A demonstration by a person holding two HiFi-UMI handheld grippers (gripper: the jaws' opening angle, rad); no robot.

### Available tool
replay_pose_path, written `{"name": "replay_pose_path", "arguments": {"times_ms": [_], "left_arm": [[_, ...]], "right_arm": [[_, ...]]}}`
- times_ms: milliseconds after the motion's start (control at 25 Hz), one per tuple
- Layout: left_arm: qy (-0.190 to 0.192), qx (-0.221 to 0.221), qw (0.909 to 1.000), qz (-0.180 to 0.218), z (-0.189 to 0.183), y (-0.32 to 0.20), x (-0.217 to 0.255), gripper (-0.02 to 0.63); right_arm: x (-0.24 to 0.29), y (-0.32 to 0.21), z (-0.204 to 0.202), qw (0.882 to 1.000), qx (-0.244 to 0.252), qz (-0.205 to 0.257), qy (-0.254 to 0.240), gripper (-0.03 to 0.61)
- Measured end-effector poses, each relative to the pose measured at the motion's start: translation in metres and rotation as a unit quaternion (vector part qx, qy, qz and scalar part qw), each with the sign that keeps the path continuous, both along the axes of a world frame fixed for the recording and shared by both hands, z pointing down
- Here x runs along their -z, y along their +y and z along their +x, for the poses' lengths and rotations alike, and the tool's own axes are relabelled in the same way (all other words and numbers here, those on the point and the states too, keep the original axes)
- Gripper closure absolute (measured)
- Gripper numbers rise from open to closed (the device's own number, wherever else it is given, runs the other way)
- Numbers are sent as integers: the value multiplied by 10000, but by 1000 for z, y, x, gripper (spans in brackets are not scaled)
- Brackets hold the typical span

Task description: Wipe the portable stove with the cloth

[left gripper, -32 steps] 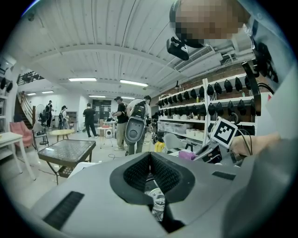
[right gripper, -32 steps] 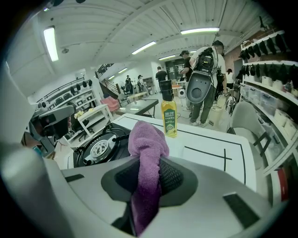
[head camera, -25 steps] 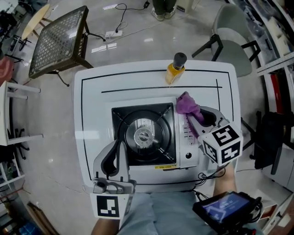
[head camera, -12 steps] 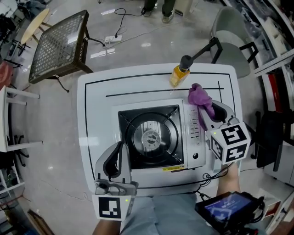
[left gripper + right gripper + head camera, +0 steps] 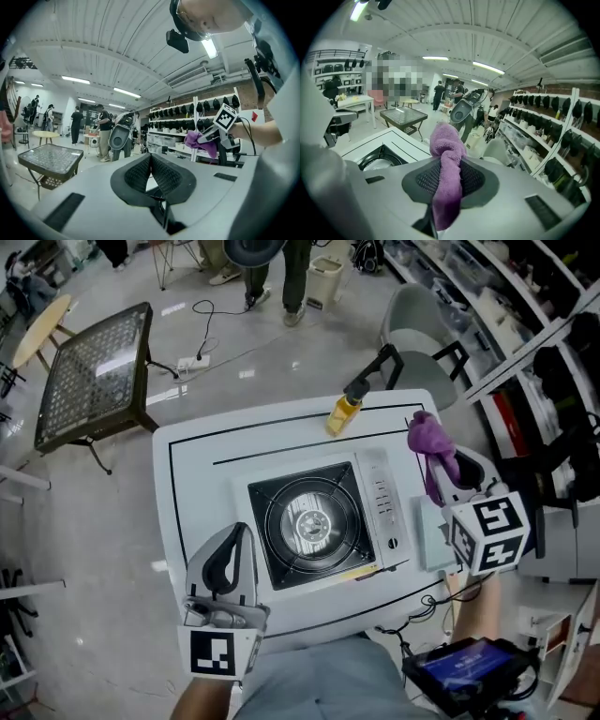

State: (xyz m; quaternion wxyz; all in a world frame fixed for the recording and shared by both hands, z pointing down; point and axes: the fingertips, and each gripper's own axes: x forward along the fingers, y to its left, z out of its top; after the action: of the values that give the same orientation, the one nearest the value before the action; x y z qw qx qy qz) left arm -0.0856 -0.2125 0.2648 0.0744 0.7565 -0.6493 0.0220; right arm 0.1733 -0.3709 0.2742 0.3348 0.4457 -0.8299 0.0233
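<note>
White surface (image 5: 202,474): both grippers sit over its near half, one at each side.

Portable stove (image 5: 309,521): centred on the surface, between the two grippers. It is just ahead and right of the left gripper, left of and below the right gripper. We see the round burner facing up and the knob panel on the side toward the right gripper.

Left gripper (image 5: 150,159): jaws pressed together, nothing between them. It sits near the stove's front left corner, not touching it.

Right gripper (image 5: 449,173): clamped on the purple cloth (image 5: 446,154), beyond the stove's right side.

The cloth is bunched above the jaws, with a tail hanging back between them. It is off the stove.

Yellow bottle (image 5: 342,412), dark cap: at the far edge, ahead and left of the right gripper.
</note>
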Motion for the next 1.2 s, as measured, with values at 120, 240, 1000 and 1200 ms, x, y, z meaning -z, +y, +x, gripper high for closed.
{"name": "replay_pose_path", "arguments": {"times_ms": [120, 240, 1000, 1200], "left_arm": [[-3, -12, 10000, 91, -17, 2, 13, 595], [21, 31, 9999, 161, -31, 0, 18, 595], [85, 499, 9966, -654, -67, 9, -74, 595], [128, 636, 9953, -717, -78, 15, -80, 595]], "right_arm": [[34, -3, -2, 9996, 13, 219, 183, 468], [60, -13, -4, 9979, 76, 476, 442, 468], [-124, -14, -66, 9721, 1487, -1013, 1503, 468], [-141, -13, -82, 9611, 1727, -1241, 1760, 468]]}}
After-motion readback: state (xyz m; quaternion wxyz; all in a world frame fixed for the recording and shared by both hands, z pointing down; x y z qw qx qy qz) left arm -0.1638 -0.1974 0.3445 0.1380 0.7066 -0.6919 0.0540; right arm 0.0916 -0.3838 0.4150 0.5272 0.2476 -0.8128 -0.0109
